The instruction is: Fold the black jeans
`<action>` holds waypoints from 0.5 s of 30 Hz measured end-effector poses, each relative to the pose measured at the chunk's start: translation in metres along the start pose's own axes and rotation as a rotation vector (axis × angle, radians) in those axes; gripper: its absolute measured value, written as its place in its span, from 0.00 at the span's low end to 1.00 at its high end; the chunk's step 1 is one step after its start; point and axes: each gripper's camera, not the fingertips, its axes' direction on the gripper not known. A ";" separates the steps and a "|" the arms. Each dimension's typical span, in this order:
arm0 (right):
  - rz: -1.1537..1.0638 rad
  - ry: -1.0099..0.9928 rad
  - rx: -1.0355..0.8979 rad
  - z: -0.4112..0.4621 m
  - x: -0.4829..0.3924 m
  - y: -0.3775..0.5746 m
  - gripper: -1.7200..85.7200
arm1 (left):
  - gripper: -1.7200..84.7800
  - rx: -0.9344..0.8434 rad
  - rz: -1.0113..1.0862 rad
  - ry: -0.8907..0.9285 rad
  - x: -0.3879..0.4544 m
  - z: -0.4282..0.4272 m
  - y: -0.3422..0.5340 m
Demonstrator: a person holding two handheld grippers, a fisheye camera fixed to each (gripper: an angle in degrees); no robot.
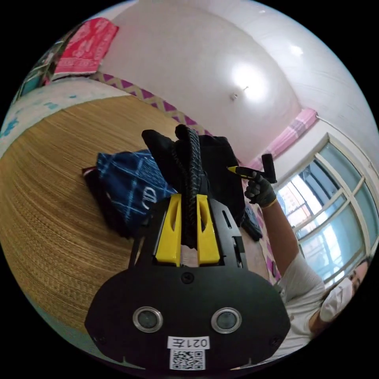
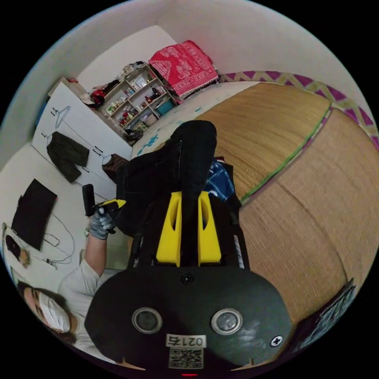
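The black jeans hang lifted above a woven mat, held between both grippers. In the left gripper view my left gripper is shut on a thick bunched edge of the jeans. The right gripper, held by a gloved hand, grips the jeans' far side. In the right gripper view my right gripper is shut on a fold of the black jeans. The left gripper bites the jeans' other edge there, in a gloved hand.
A blue patterned cloth lies on the woven mat under the jeans. A red cloth hangs at the mat's far end, beside a cluttered shelf. A window is behind the masked person.
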 end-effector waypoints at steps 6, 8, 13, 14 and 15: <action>-0.019 0.141 -0.020 0.078 -0.006 0.003 0.11 | 0.12 0.065 -0.137 -0.158 -0.071 0.007 0.035; -0.037 0.117 -0.004 0.073 -0.001 0.030 0.11 | 0.12 0.143 -0.016 -0.241 -0.043 -0.004 0.058; -0.105 0.228 0.024 0.022 0.001 0.156 0.13 | 0.10 0.084 0.341 -0.330 0.060 0.022 0.120; -0.111 0.259 0.031 0.016 0.000 0.172 0.14 | 0.10 0.033 0.401 -0.333 0.083 0.038 0.135; -0.122 0.343 0.036 0.004 -0.002 0.206 0.14 | 0.10 -0.006 0.441 -0.321 0.102 0.054 0.152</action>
